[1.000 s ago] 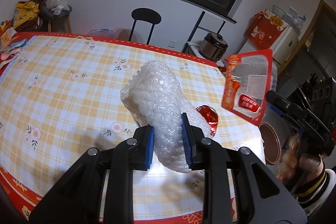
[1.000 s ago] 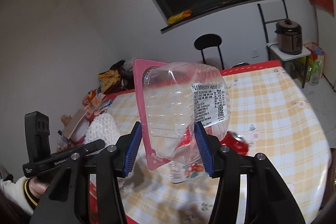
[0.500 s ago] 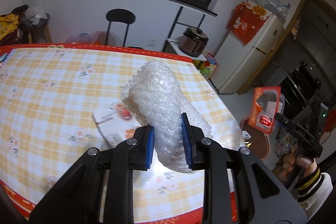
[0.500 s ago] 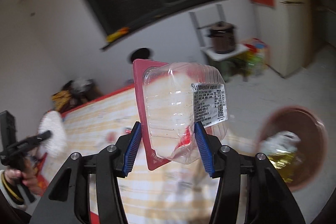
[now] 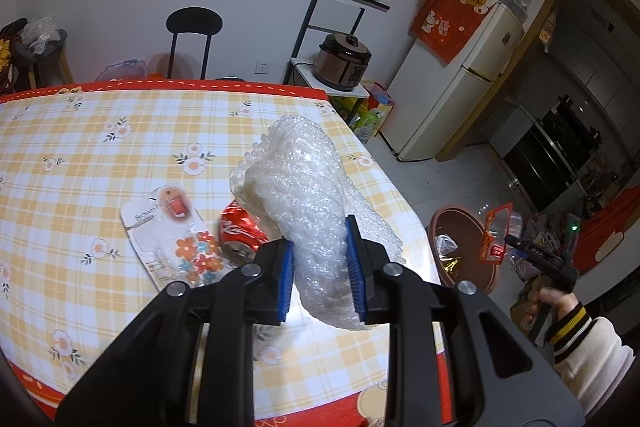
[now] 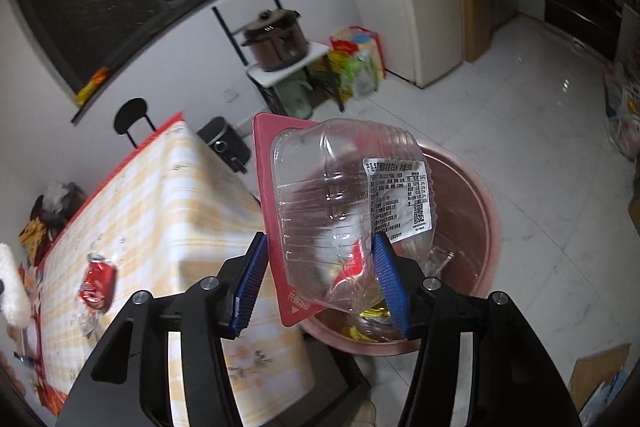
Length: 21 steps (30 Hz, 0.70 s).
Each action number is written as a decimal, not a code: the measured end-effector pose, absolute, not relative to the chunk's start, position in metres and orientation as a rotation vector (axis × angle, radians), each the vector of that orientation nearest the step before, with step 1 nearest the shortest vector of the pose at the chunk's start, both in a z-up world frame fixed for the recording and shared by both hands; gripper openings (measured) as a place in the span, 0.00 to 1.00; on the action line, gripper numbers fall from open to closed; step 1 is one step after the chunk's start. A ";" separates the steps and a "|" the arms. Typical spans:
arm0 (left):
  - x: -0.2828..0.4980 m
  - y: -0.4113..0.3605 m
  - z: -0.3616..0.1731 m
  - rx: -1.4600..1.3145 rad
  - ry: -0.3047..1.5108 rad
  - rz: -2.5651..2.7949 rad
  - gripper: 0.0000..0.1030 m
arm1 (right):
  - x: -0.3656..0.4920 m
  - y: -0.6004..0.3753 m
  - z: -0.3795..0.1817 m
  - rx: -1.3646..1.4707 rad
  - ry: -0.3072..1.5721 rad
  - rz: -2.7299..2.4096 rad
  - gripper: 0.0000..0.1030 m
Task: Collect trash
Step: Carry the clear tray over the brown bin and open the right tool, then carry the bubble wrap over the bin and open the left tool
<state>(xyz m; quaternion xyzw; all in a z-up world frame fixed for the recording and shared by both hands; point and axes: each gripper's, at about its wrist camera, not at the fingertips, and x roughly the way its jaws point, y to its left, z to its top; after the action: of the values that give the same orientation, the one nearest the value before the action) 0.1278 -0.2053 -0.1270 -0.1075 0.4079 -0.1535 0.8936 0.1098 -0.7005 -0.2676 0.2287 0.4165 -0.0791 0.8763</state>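
Trash is in both pairs of tongs at once, and each piece is held in a way that suits where it is bound. The right tongs (image 6: 320,281) are clamped on a clear plastic tray (image 6: 344,211) with a pink backing and a printed label; the blue pads press its two sides near the bottom edge, so most of the tray stands free above them. In the right wrist view it hangs at centre frame directly over the reddish-brown bin (image 6: 472,227) on the floor, beside the table (image 6: 160,207) edge. Wrappers already lie in the bin, gold foil among them. I judge the tray is poised there so that parting the tongs would drop it straight in.

The left tongs (image 5: 320,267) are closed on a wad of bubble wrap (image 5: 308,195), gripped low so the bulk billows upward, and held above the table's right-hand part. That looks like a waiting position: lifted clear of the cloth, not yet carried to the bin, which shows at right of the left wrist view with the right tongs over it.

Below the wrap, at centre left of the left wrist frame, a crushed red can (image 5: 240,231) and a flat clear packet (image 5: 168,231) printed with flowers lie touching on the checked cloth, still to be collected. Being light and springy, the wrap may cling to the pads on release.
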 end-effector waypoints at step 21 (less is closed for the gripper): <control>0.133 -0.342 -0.119 -0.159 0.830 -0.564 0.25 | 0.057 -0.722 -0.209 0.457 0.756 -0.230 0.95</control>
<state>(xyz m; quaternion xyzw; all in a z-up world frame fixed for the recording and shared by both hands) 0.1335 -0.3425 -0.1189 -0.0762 0.3976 -0.2699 0.8737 0.0569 -0.7217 -0.2087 0.2204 0.3648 -0.1111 0.8978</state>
